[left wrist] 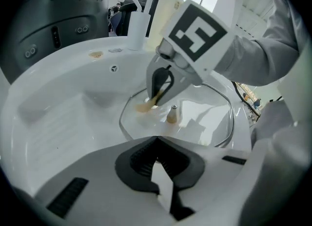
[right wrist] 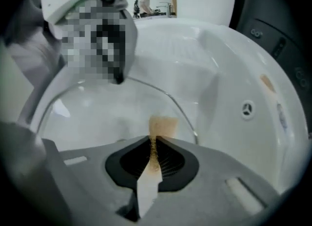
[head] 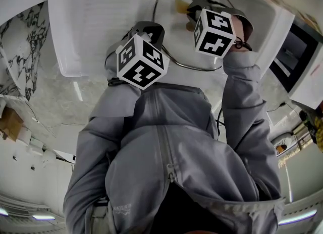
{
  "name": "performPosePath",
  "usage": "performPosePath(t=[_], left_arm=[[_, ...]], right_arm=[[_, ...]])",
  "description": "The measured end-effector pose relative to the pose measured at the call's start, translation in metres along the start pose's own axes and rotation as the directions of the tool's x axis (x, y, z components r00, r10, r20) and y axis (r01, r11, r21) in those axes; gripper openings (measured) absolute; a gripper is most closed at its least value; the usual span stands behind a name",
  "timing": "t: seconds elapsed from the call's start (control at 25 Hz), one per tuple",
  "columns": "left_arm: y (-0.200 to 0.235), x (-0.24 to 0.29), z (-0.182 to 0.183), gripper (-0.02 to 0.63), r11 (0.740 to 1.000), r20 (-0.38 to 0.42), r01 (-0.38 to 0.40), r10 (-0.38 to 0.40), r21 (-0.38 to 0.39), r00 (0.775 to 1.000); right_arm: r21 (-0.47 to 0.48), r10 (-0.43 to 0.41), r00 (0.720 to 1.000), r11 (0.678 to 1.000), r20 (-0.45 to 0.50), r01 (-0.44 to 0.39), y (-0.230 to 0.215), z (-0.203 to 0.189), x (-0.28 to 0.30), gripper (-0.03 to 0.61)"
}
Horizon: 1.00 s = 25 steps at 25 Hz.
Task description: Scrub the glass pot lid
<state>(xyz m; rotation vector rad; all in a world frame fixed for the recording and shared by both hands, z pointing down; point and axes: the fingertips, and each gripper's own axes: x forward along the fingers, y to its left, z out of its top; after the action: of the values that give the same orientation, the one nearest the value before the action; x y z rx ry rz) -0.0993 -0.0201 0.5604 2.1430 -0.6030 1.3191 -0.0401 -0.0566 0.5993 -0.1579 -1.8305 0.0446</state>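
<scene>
**Right gripper pressing a scrub pad onto the lid in the sink**

Right gripper (right wrist: 155,141) is clamping a tan scrub pad (right wrist: 163,125) between its jaws, and the pad's free end is resting on the glass pot lid (left wrist: 204,115). The lid is lying in the white sink (left wrist: 63,118), dome side up. Left gripper (left wrist: 157,138) is holding its jaws fully together with nothing visible between them. Its tip is sitting at the lid's near rim, though whether it is pinching that edge cannot be told.

Handling, as a judgement: the lid is looking rigid, fairly weighty for its size, and breakable if it is knocked against the basin. Wet glass on glazed ceramic is likely to be sliding and spinning under sideways scrubbing, so it is asking for steadying. The metal-banded rim is offering the safest hold, and the small knob (left wrist: 171,115) at the centre is the other option, though it is narrow and smooth. The pad is soft and is bending easily, so pressure has to be coming from close behind it.

Being round, the lid is showing no long axis. Its knob is pointing up out of the basin, and the disc is lying roughly flat on the sink floor.
</scene>
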Motion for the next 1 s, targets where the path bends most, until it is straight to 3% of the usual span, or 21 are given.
performPosePath(t=[0.12, 0.32, 0.72, 1.0], left_arm=[[0.0, 0.001, 0.0, 0.006, 1.0, -0.003, -0.002, 0.002, 0.0, 1.0], [-0.001, 0.002, 0.0, 0.006, 1.0, -0.008, -0.004, 0.004, 0.0, 1.0], [-0.002, 0.001, 0.0, 0.006, 1.0, -0.007, -0.001, 0.001, -0.006, 1.0], [-0.002, 0.002, 0.0, 0.006, 1.0, -0.004, -0.005, 0.005, -0.002, 1.0]], right_arm=[[0.037, -0.134, 0.991, 0.99, -0.029, 0.135, -0.039, -0.014, 0.004, 0.029], [0.043, -0.206, 0.978, 0.977, -0.041, 0.208, -0.068, -0.025, 0.012, 0.029], [0.034, -0.13, 0.989, 0.991, -0.073, 0.133, -0.062, -0.027, 0.031, 0.029], [0.038, 0.005, 1.0, 0.999, -0.026, -0.004, -0.017, -0.013, 0.019, 0.029]])
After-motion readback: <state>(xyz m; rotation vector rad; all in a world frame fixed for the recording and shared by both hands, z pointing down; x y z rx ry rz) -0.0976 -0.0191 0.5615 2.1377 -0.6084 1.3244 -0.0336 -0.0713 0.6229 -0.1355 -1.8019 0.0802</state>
